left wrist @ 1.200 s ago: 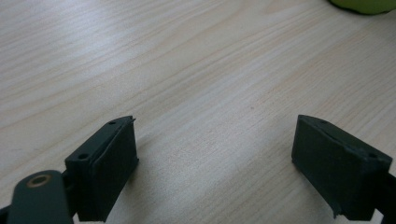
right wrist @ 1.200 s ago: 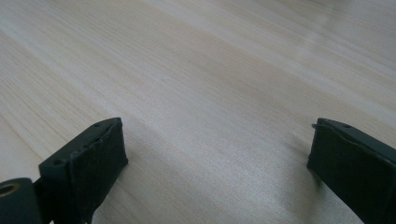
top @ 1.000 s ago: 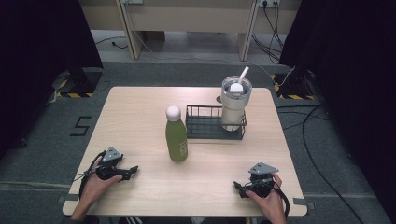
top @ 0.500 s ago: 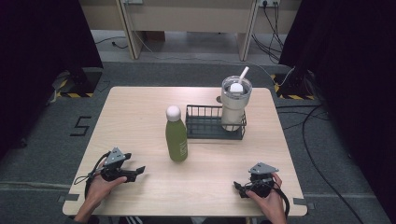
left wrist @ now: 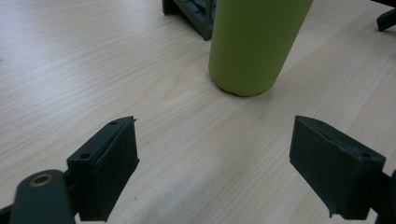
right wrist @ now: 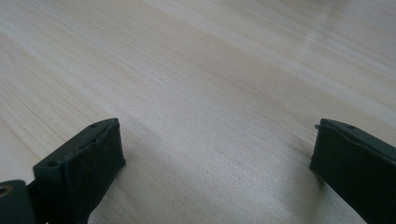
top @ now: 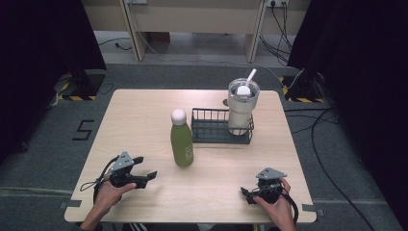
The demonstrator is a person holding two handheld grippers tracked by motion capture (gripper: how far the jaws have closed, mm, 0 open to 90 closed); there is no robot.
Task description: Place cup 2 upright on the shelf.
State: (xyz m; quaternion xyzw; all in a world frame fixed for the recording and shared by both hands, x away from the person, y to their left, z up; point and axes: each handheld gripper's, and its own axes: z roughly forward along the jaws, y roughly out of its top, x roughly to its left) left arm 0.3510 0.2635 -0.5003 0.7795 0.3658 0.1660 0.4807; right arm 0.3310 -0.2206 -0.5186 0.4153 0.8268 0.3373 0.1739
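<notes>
A green bottle (top: 182, 144) with a round white cap stands upright at the table's middle; its lower body (left wrist: 254, 46) shows close ahead in the left gripper view. My left gripper (top: 146, 167) is held just left of the bottle and in front of it, pointing right. Its jaws (left wrist: 219, 163) stand wide apart with bare wood between them, short of the bottle. My right gripper (top: 246, 193) rests low at the front right, pointing left. Its jaws (right wrist: 217, 168) have just been opening and hold nothing.
A black wire basket (top: 211, 127) sits right of the bottle, its corner (left wrist: 196, 14) just behind the bottle. A clear tumbler (top: 242, 107) with a lid and white straw stands in the basket's right end. The wooden table (top: 144, 110) has room on the left.
My left gripper has moved right, toward the green bottle, and risen a little. The right hand has stayed where it was.
</notes>
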